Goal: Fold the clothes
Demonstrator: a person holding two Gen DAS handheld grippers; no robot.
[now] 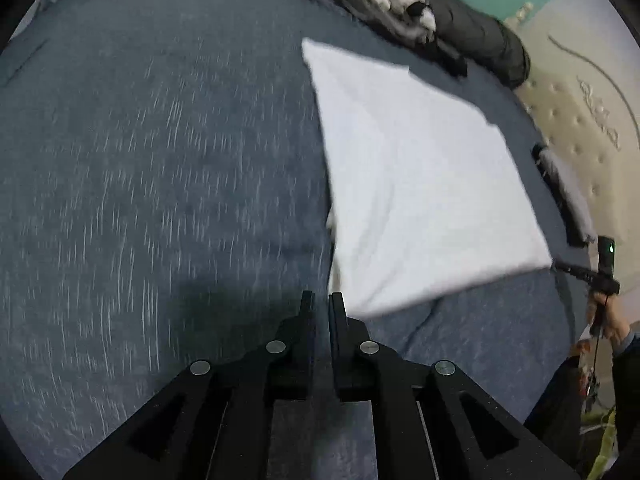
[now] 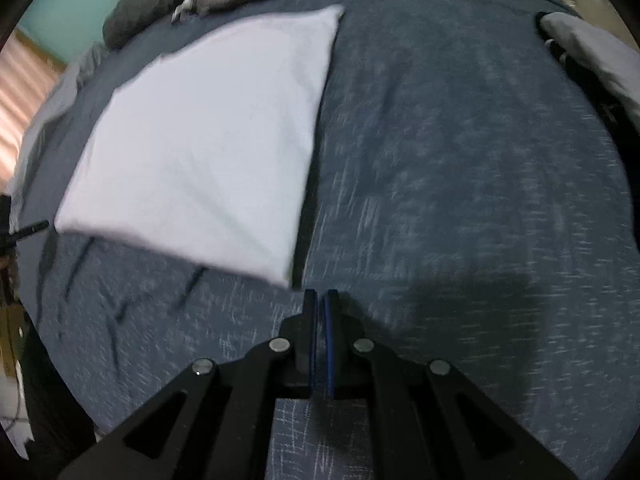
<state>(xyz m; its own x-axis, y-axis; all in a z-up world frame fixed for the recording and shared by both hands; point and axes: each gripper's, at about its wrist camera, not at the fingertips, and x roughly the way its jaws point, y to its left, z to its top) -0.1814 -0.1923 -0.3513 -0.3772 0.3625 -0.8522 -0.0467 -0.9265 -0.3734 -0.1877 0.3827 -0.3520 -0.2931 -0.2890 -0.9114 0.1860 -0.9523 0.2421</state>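
Garment: a white cloth (image 1: pixel 424 176), most likely a shirt though no collar or sleeve shows, lies flat on the bed (image 1: pixel 160 160) as a neat, straight-edged rectangle. In the left wrist view it fills the 1 to 3 o'clock part; in the right wrist view (image 2: pixel 208 136) it sits from 9 to 12 o'clock.

Left tool (image 1: pixel 321 300): fingers drawn narrow with a slim gap, nothing between them, above the blue-grey bed cover just beside the cloth's near corner.

Right tool (image 2: pixel 321 298): fingers nearly together, empty, its tips just off the cloth's near corner at 12 o'clock.

Other clothes: a heap of dark and white garments (image 1: pixel 400 4) lies along the far edge of the bed at 1 o'clock; a grey piece (image 2: pixel 592 56) lies at 2 o'clock in the right wrist view.

Step in hand: both views are motion-blurred, so the tools seem to be in transit. The cloth's tidy outline fits either a fold just laid down or a half-folded piece awaiting another fold.

Next move: cannot be settled from this. Either way, any new grip needs the fingers spread first, then closed on an edge or corner without dragging the layers askew.
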